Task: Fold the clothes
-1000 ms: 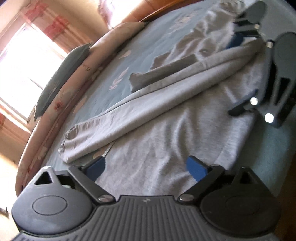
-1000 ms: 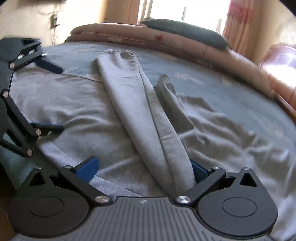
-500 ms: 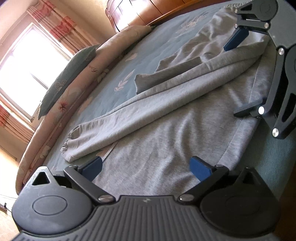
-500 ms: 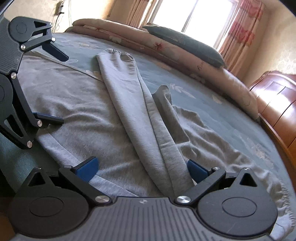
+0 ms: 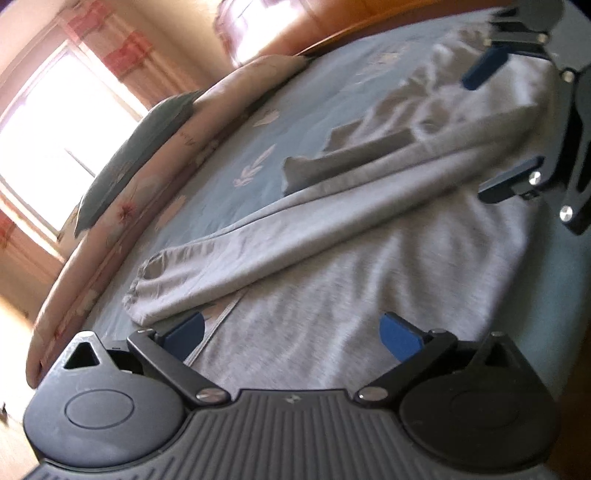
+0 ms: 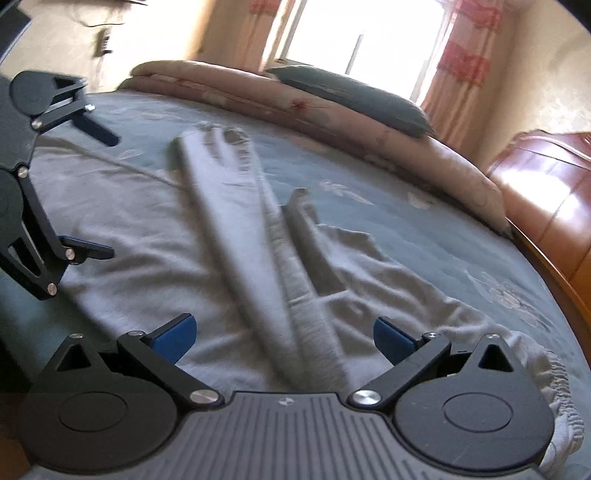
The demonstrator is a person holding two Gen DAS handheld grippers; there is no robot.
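The grey sweatshirt [image 6: 122,221] is lying spread on the blue bedspread [image 6: 424,236], close to the near edge of the bed, with its body flat and wrinkled. One long sleeve [image 6: 236,236] is lying folded diagonally across the body, its gathered cuff [image 5: 142,291] pointing toward the far edge where the bedding is rolled up. Beside that sleeve a darker fold of the same cloth [image 6: 306,236] is standing up a little, and more bunched fabric is trailing off toward the bed's right-hand edge, where a ribbed hem [image 6: 557,380] is showing.

I am holding my left gripper [image 5: 291,332] over the near part of the sweatshirt's body with its blue pads [image 5: 400,334] spread wide — nothing is sitting between them. My right gripper [image 6: 282,334] is hanging over the base of the folded sleeve, its jaws likewise wide apart and empty; whether the pads are brushing the cloth I cannot tell. Each tool is showing in the other's view, at the near edge of the garment.

Further out, a rolled floral quilt [image 6: 332,114] is running along the far edge of the bed with a dark grey pillow [image 6: 354,98] resting on it — behind them a bright window [image 6: 362,33] with red-patterned curtains [image 6: 461,59]. A wooden headboard [image 6: 550,192] is standing at the right-hand edge.
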